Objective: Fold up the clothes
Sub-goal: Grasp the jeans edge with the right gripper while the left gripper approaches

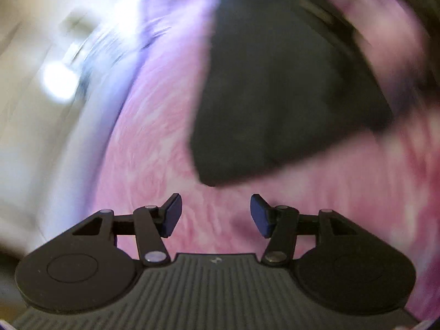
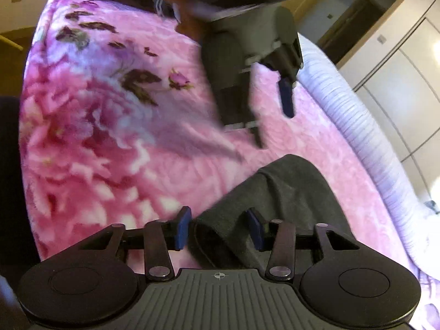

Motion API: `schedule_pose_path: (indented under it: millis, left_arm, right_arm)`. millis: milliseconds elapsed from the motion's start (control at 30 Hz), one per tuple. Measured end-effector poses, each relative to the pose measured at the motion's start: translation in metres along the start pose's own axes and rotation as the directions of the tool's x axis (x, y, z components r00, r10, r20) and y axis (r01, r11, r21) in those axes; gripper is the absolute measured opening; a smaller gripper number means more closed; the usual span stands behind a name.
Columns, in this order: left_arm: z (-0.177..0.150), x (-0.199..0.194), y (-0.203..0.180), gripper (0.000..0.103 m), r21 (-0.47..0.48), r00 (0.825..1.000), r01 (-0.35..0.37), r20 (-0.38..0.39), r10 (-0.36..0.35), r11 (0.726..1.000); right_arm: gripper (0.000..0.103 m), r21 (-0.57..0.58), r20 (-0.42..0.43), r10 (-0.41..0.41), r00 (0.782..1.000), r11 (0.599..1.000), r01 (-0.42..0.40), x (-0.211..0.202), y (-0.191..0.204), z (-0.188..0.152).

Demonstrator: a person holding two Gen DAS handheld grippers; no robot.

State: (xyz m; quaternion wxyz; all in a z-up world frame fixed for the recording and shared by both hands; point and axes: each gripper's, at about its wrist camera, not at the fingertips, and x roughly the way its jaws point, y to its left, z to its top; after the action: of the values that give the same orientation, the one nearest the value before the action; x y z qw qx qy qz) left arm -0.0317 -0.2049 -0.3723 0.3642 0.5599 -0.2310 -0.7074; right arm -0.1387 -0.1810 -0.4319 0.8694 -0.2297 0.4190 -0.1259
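A dark grey garment (image 1: 277, 88) lies folded on a pink flowered blanket (image 1: 154, 143); the left wrist view is blurred by motion. My left gripper (image 1: 216, 214) is open and empty, just short of the garment's near corner. In the right wrist view the same dark garment (image 2: 286, 192) lies between and ahead of the fingers of my right gripper (image 2: 220, 228), which is open with a fold of cloth between its jaws. My left gripper (image 2: 272, 104) shows there too, hovering above the blanket (image 2: 115, 126) farther back.
The bed's pale ribbed edge (image 2: 354, 115) runs along the right. White wardrobe doors (image 2: 398, 63) and a doorway (image 2: 354, 19) stand beyond it. The person's arm (image 2: 189, 13) reaches in from the top.
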Motion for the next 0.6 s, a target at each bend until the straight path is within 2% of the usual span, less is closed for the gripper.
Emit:
schedule_pose_path:
  millis: [33, 100, 200, 267, 300, 400, 533, 600]
  left_arm:
    - [0.001, 0.004, -0.011, 0.049, 0.099, 1.000, -0.019, 0.011, 0.018, 0.995]
    - [0.003, 0.012, -0.025, 0.046, 0.256, 0.998, -0.059, 0.049, 0.048, 0.965]
    - [0.007, 0.028, -0.024, 0.032, 0.366, 0.993, -0.106, 0.094, 0.077, 0.925]
    - [0.008, 0.039, -0.022, 0.026, 0.407, 0.994, -0.090, 0.095, 0.056, 0.909]
    - [0.007, 0.044, -0.021, 0.022, 0.412, 0.994, -0.084, 0.096, 0.049, 0.907]
    - [0.004, 0.050, -0.015, 0.018, 0.351, 0.994, -0.063, 0.105, 0.027, 0.934]
    - [0.006, 0.051, -0.013, 0.018, 0.290, 0.994, -0.064, 0.102, 0.036, 0.955]
    - [0.010, 0.045, -0.015, 0.021, 0.277, 0.994, -0.075, 0.095, 0.051, 0.958]
  right_arm:
    - [0.028, 0.005, 0.003, -0.005, 1.000, 1.000, 0.005, -0.001, 0.000, -0.002]
    - [0.019, 0.041, 0.014, 0.000, 1.000, 0.999, -0.001, -0.004, -0.006, -0.006]
    - [0.013, 0.087, 0.034, 0.008, 0.999, 0.996, -0.011, -0.010, -0.017, -0.010]
    - [0.012, 0.097, 0.043, 0.001, 0.999, 0.995, -0.006, -0.014, -0.019, -0.010]
    - [0.012, 0.100, 0.047, -0.003, 0.999, 0.995, -0.001, -0.017, -0.019, -0.009]
    - [0.010, 0.102, 0.049, -0.018, 0.999, 0.995, 0.013, -0.022, -0.015, -0.013]
    - [0.009, 0.081, 0.040, -0.012, 0.999, 0.997, 0.008, -0.028, -0.011, -0.015]
    - [0.010, 0.064, 0.033, -0.015, 0.999, 0.998, 0.013, -0.027, -0.010, -0.013]
